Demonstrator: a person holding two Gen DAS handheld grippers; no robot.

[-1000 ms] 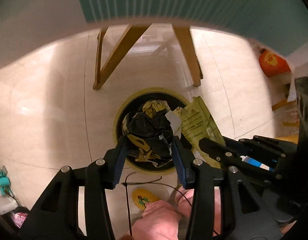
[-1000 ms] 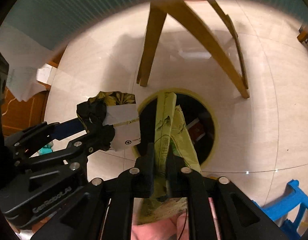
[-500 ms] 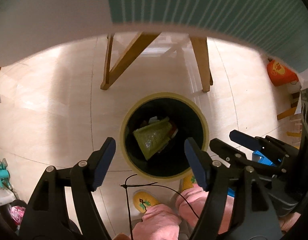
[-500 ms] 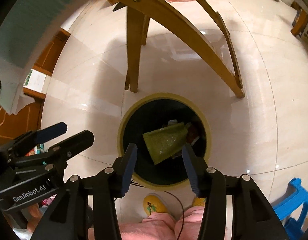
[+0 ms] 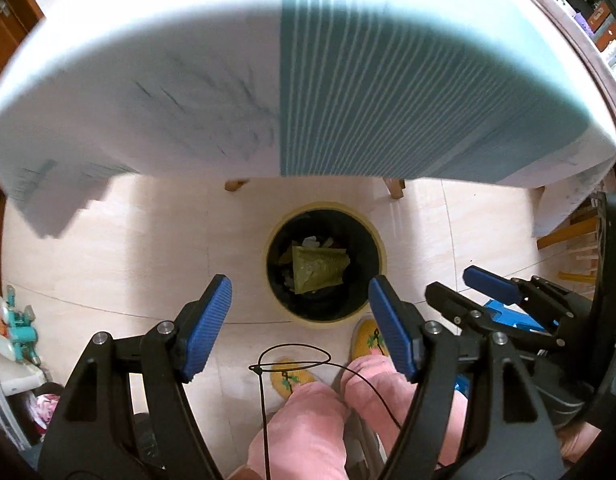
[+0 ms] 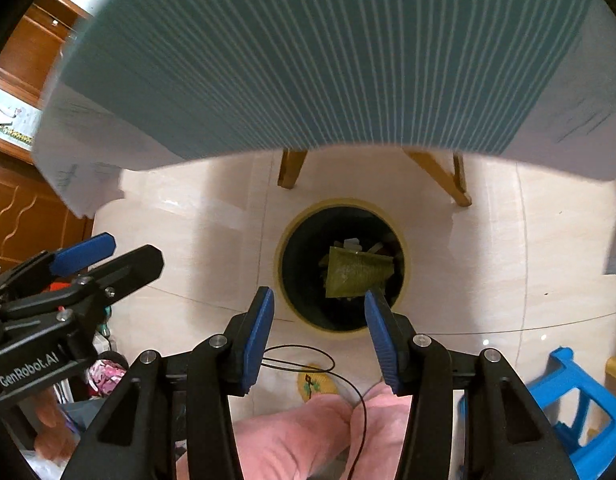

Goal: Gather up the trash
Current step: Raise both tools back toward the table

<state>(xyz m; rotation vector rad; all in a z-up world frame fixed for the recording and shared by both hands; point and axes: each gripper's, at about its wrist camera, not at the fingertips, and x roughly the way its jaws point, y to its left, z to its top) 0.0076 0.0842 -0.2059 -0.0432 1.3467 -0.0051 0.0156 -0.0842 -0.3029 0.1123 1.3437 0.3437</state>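
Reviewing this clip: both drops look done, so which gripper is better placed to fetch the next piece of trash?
Neither clearly. Left gripper and right gripper both hang open and empty above the bin, where the green wrapper lies. No loose trash shows.

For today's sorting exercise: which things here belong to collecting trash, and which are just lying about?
Belonging to the job: trash bin, green wrapper inside it, left gripper, right gripper, both open and empty.
Lying about: blue stool, striped tablecloth, black cord.
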